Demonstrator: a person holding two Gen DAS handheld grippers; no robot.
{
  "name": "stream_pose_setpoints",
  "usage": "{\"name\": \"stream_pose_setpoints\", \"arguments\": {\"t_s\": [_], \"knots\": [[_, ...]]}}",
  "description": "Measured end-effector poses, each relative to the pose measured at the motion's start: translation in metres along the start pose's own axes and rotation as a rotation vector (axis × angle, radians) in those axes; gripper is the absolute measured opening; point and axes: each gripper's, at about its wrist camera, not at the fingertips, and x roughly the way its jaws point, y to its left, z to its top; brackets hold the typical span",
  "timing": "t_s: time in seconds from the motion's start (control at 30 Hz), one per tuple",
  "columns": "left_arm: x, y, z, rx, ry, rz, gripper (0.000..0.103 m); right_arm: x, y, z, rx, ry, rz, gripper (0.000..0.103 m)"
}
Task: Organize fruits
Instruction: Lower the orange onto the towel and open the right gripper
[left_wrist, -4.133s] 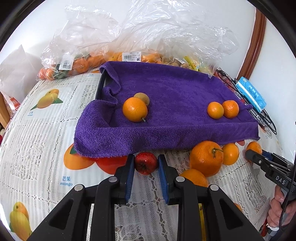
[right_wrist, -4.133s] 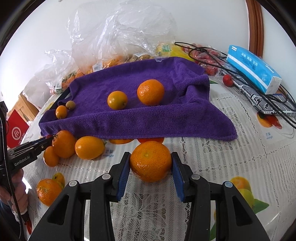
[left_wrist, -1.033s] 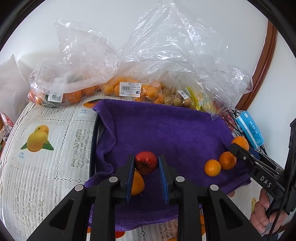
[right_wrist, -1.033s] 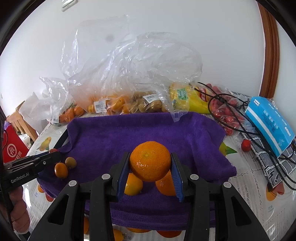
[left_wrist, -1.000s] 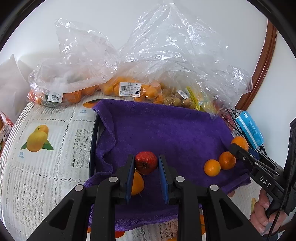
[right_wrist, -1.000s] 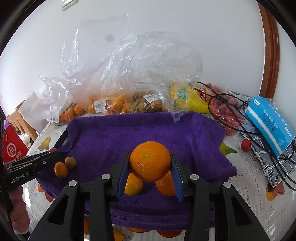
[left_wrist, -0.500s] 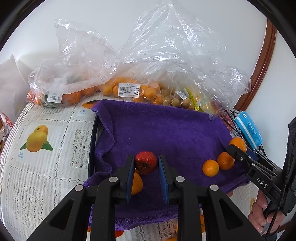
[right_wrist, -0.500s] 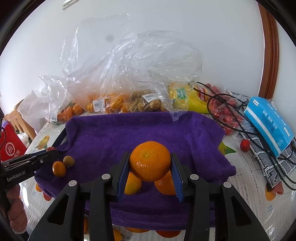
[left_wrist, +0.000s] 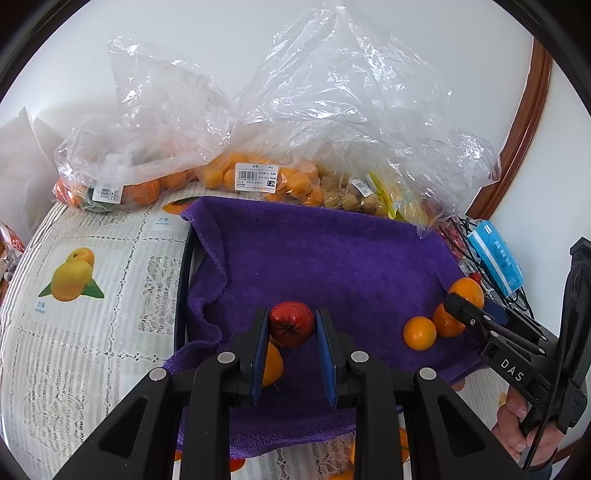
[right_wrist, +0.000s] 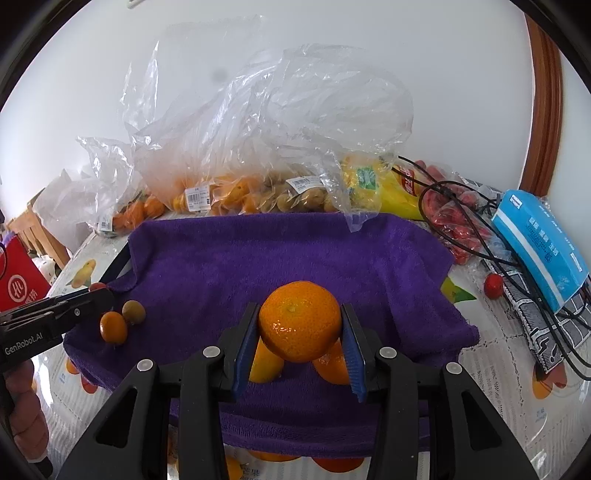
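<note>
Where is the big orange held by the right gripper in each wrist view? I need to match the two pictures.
Left wrist view: the big orange sits at the far right, half hidden behind the right gripper's tip.
Right wrist view: the big orange is centre frame, clamped in the right gripper.
Shared landmark: the purple towel.
</note>
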Motion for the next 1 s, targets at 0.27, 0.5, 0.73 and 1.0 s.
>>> {"name": "stream_pose_setpoints", "arguments": {"t_s": [0.27, 0.5, 0.73, 1.0], "knots": [[0.003, 0.001, 0.000, -0.002, 0.012, -0.002, 0.024, 0.007, 0.005, -0.003, -0.028, 0.025, -0.023, 0.043], [0.005, 0.000, -0.001, 0.005, 0.022, 0.001, 0.024, 0.007, 0.009, -0.004, -0.053, 0.024, -0.037, 0.043], [0.007, 0.001, 0.000, 0.007, 0.033, 0.007, 0.024, 0.007, 0.012, -0.005, -0.071, 0.020, -0.044, 0.043], [0.013, 0.000, -0.002, 0.004, 0.053, 0.010, 0.024, 0.004, 0.010, -0.004, -0.061, 0.008, -0.041, 0.043]]}}
